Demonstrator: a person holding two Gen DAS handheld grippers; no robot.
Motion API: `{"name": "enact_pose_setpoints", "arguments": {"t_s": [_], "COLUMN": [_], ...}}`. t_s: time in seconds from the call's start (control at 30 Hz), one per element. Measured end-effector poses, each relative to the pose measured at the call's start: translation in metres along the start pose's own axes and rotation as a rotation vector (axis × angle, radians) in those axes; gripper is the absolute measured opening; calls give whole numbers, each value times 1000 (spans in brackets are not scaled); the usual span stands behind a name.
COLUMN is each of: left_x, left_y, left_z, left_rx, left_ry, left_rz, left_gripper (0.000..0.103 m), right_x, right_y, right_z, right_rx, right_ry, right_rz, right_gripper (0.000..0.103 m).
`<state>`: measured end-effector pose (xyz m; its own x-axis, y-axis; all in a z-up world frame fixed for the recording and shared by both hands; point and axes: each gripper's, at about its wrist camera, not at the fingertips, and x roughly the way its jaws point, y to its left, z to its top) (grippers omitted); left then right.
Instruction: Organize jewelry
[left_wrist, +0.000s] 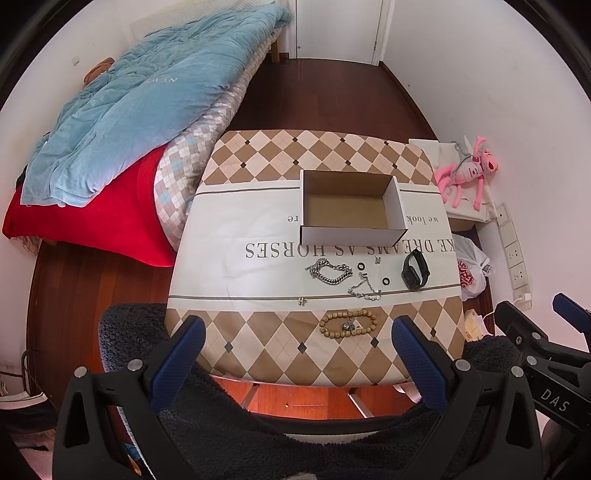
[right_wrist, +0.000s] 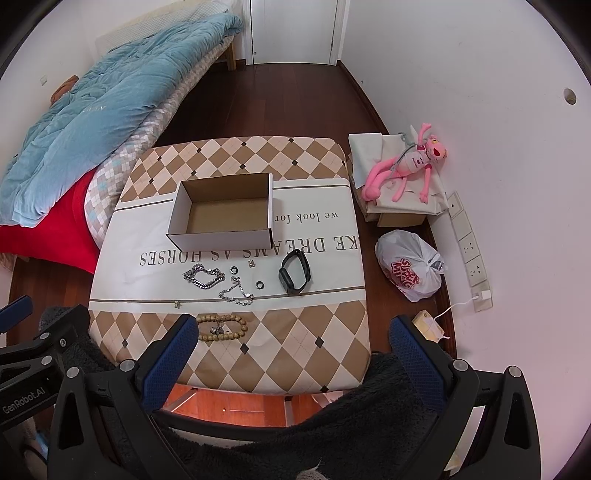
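An open empty cardboard box (left_wrist: 351, 201) (right_wrist: 225, 212) stands mid-table. In front of it lie a thick silver chain bracelet (left_wrist: 330, 273) (right_wrist: 204, 277), a thin silver chain (left_wrist: 364, 288) (right_wrist: 236, 293), two small dark rings (left_wrist: 361, 266) (left_wrist: 386, 281) (right_wrist: 235, 270) (right_wrist: 260, 284), small silver studs (left_wrist: 376, 259) (left_wrist: 302, 301), a black smart band (left_wrist: 415, 274) (right_wrist: 294, 277) and a wooden bead bracelet (left_wrist: 348, 324) (right_wrist: 221, 327) around a small silver piece. My left gripper (left_wrist: 295, 347) and right gripper (right_wrist: 291, 343) are open and empty, held above the table's near edge.
The table (left_wrist: 258, 332) wears a diamond-pattern cloth with lettering. A bed with a blue quilt (left_wrist: 147, 110) is on the left. A pink plush toy (right_wrist: 406, 166) on a box, a plastic bag (right_wrist: 410, 266) and wall sockets (right_wrist: 469, 251) are on the right.
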<state>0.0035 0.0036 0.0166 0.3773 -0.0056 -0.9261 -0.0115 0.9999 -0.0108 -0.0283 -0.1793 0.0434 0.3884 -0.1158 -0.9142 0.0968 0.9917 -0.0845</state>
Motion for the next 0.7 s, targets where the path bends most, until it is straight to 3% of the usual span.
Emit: {"name": "enact_pose_setpoints", "arguments": {"t_s": [0.6, 0.7], "left_x": [1, -1], "left_y": [-3, -4], "left_z": [-1, -2], "left_rx": [6, 7], "left_ry": [-12, -16], "left_rz": [0, -2], "left_gripper": [103, 103], "right_x": [0, -6], "right_y": [3, -3], "right_z": [-1, 12], "right_rx": [2, 4], "right_ry": [-8, -11], "right_rz": [1, 1], "right_gripper": [103, 103]}}
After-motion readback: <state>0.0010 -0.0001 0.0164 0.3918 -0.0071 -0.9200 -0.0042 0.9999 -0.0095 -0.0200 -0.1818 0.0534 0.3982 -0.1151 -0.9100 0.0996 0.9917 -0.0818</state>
